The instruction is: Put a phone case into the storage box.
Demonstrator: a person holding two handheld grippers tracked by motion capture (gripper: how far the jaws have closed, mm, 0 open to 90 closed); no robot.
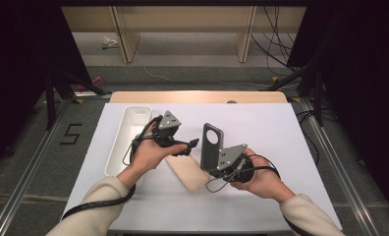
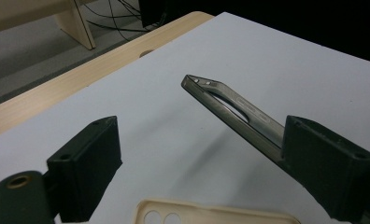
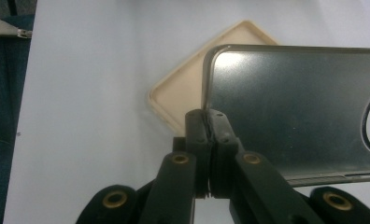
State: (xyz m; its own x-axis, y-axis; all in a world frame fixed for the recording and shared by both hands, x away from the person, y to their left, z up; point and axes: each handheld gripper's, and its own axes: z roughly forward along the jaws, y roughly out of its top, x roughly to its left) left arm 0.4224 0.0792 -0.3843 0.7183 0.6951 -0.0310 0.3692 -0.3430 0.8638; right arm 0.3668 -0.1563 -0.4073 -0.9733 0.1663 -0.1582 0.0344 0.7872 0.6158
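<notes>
white worktop (image 1: pixel 281 147) is sitting in a dim room. right hand-held gripper (image 3: pixel 206 122) is pinching the thin, bendy grey phone case (image 1: pixel 212 145) by its edge, holding it upright above the beige case (image 1: pixel 187 172); left hand-held gripper (image 2: pixel 197 154) is gaping wide.

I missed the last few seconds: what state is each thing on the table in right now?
Grey phone case: held upright off the table, edge pinched by the right gripper.
Beige phone case: lying flat, open side up, untouched.
White tray: empty.
Left gripper: open, holding nothing.
</notes>
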